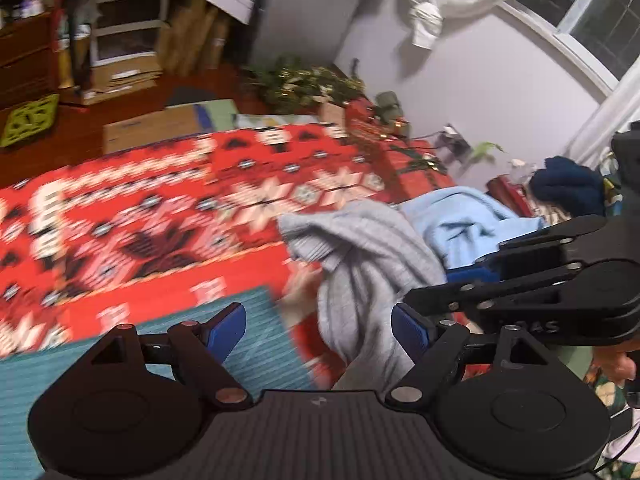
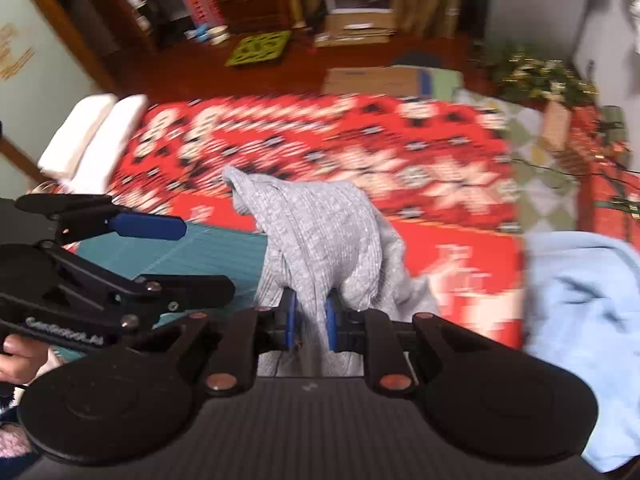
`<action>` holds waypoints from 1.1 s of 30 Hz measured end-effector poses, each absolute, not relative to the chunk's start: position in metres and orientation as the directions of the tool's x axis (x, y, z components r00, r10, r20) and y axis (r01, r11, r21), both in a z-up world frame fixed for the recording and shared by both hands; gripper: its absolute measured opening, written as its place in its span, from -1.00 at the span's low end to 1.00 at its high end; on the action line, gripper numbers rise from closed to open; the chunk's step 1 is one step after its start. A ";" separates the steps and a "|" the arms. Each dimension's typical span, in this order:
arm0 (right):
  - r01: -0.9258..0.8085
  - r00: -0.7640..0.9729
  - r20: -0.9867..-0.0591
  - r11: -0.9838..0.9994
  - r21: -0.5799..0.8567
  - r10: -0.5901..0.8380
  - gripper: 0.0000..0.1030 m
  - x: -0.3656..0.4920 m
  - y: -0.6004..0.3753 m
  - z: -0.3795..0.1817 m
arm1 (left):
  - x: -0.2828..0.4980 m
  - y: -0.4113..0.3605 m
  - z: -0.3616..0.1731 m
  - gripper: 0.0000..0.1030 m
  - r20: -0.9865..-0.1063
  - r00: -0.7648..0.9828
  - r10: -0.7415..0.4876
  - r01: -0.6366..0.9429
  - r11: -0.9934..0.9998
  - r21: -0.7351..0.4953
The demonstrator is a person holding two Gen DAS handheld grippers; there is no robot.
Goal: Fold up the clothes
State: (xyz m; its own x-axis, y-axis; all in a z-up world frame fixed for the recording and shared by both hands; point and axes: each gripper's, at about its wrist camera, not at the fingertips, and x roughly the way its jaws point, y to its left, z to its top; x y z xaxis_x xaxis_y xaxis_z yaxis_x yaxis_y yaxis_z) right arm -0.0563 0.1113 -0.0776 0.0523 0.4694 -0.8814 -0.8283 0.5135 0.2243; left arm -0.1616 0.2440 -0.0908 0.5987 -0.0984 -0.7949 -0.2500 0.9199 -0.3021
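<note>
The right gripper [image 2: 310, 326] is clenched on a bunch of the grey ribbed garment [image 2: 320, 240], its blue pads pressed against the cloth from both sides; the garment rises from the jaws in a peaked heap and drapes down over the red patterned blanket [image 2: 400, 152]. The left gripper [image 1: 320, 330] is released, its blue fingers [image 1: 230, 326] spread wide with nothing between them; the grey garment hangs just ahead of its right-hand finger, and the other gripper's black body crosses that view at the right. Under and beside the grey garment lies a teal ribbed cloth [image 2: 208, 254] on the blanket; to the right of it rests a crumpled light blue garment [image 2: 580, 312], touching the grey one in the left wrist view. A dark navy garment [image 1: 568, 186] sits beyond the light blue one. Farther off are two white pillows [image 2: 92, 140], cardboard boxes [image 2: 376, 78] on the wooden floor, and leafy greenery [image 1: 304, 84] by the wall; both views are blurred.
</note>
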 end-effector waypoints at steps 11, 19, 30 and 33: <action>-0.869 -0.082 -0.861 0.387 0.309 0.502 -0.67 -0.186 0.215 -0.146 | -0.306 0.321 -0.132 0.57 -0.857 0.516 0.012 -0.447 0.857 -0.257; -0.864 -0.051 -0.833 0.393 0.313 0.550 -0.63 -0.230 0.223 -0.185 | -0.362 0.330 -0.165 0.58 -0.873 0.485 0.050 -0.558 0.787 -0.264; -0.872 0.077 -0.761 0.413 0.262 0.644 -0.03 -0.236 0.184 -0.141 | -0.380 0.311 -0.161 0.77 -0.852 0.493 0.176 -0.577 0.800 -0.168; -0.853 0.102 -0.750 0.445 0.272 0.654 0.19 -0.226 0.159 -0.132 | -0.382 0.308 -0.157 0.77 -0.820 0.535 0.203 -0.574 0.799 -0.177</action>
